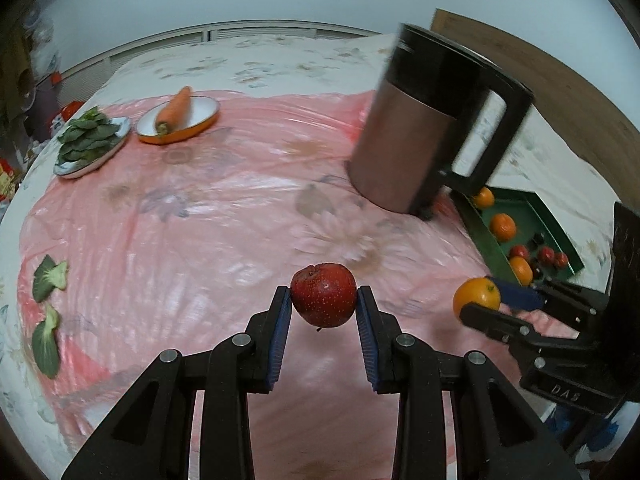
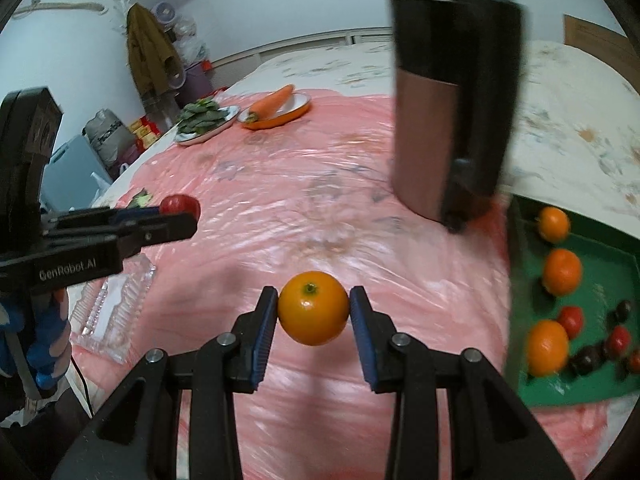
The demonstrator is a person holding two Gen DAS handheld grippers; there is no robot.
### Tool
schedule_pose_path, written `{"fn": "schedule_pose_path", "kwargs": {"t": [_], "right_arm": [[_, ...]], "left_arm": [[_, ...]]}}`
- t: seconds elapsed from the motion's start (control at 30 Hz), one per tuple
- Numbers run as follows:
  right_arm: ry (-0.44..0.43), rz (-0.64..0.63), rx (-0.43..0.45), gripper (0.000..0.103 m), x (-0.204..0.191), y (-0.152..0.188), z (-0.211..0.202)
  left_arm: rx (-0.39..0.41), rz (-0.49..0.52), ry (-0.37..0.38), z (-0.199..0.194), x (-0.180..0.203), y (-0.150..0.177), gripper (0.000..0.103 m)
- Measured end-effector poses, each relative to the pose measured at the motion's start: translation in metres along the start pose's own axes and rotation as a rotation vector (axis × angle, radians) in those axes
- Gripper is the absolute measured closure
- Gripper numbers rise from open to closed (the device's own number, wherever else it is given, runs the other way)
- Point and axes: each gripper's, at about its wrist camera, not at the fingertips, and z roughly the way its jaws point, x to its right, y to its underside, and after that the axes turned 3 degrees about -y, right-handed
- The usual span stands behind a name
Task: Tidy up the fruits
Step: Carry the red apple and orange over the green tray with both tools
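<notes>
The carrying step is judged to be in hand: two fruits are held clear of the pink sheet [image 1: 200,220] spread over the bed, and neither is yet in the green tray [image 1: 532,208].

In the left wrist view, the left hand-held gripper [image 1: 323,300] is seen closed on a red apple [image 1: 323,294], the blue pads pressed against its flanks at 9 and 3 o'clock. The apple is nearly round, so no real long axis is offered; its stem hollow is turned up toward 11 o'clock. The tray lies at about 3 o'clock from it, past the tall kettle [image 1: 408,120].

In the right wrist view, the right hand-held gripper [image 2: 313,308] is closed on an orange [image 2: 313,308], gripped likewise at 9 and 3 o'clock. It too is round, with its green stem end tilted up toward 12 o'clock, facing the camera. The tray, already stocked with oranges and small dark and red fruits, sits at 3 o'clock.

Next, each fruit would need to be brought over the tray's near wall, lowered into a bare green patch, and released without knocking the fruits already there.
</notes>
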Motion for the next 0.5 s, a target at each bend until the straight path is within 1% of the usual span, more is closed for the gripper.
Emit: {"fn": "schedule_pose_path", "kwargs": {"t": [0.23,0.5], "right_arm": [[0.075,0.055,0.038,0.058,0.053,0.022,-0.039],[0.186,0.169,0.084,0.058,0.136,0.049,-0.085]], "left_arm": [[-0.018,0.077,0.053,0.013,0.07,0.001,0.075],[-0.038,0.181,0.138,0.034,0.154,-0.013,0.075]]}}
